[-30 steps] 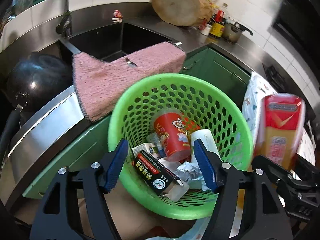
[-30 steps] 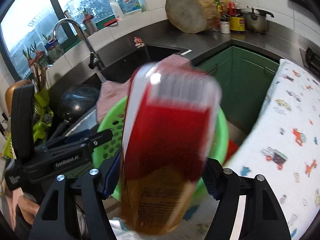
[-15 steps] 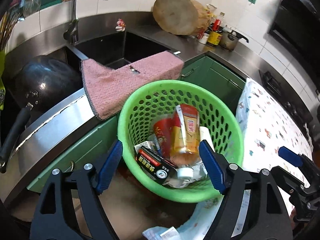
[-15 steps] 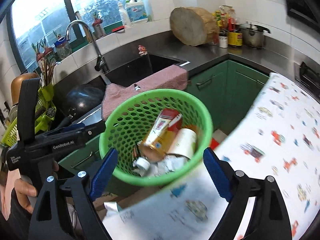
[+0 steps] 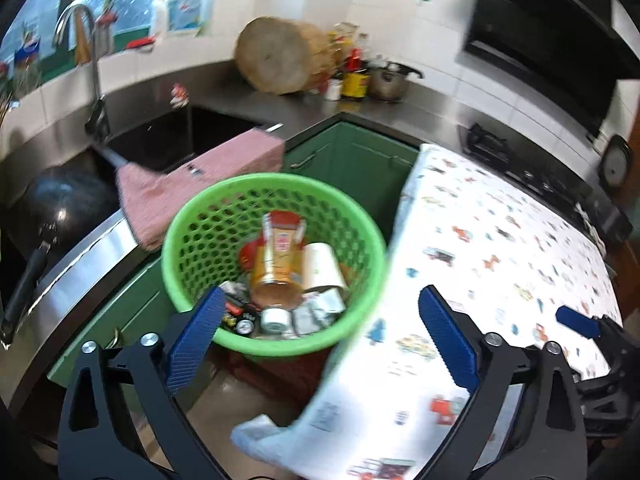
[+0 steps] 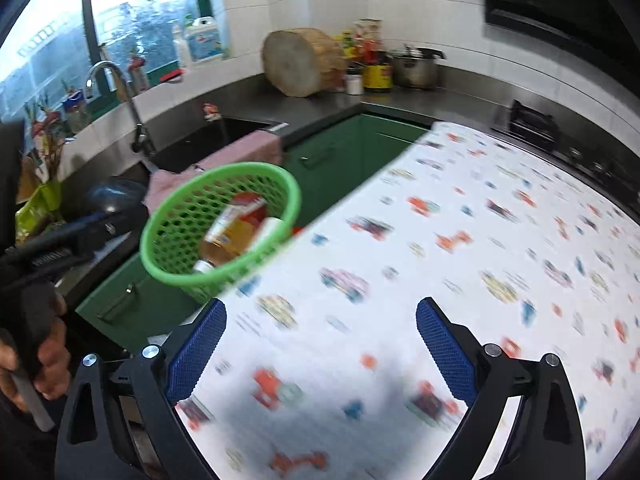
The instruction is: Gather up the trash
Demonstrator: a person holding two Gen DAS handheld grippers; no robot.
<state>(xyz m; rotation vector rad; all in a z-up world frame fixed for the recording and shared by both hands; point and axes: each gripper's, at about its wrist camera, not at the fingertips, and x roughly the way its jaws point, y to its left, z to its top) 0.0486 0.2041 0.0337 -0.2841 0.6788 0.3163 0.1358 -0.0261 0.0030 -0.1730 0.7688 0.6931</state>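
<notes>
bottle [image 5: 276, 264] lies in green basket [image 5: 192, 216], cap end near, on top of a paper cup [image 5: 322, 266], cartons and crumpled wrappers. basket sits off the left edge of the patterned bench cloth [image 5: 500, 256], in front of green cabinets. left gripper [image 5: 320, 336] jaws apart, holding nothing. right gripper [image 6: 320, 344] jaws apart over the cloth, holding nothing

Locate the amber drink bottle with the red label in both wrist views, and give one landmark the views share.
Left wrist: the bottle lies in the green basket, centre-left, white cap toward the camera.
Right wrist: the bottle sits left of centre in the basket, blurred, tilted, cap down-left.
Shared landmark: the round wooden chopping block on the back counter.
</notes>
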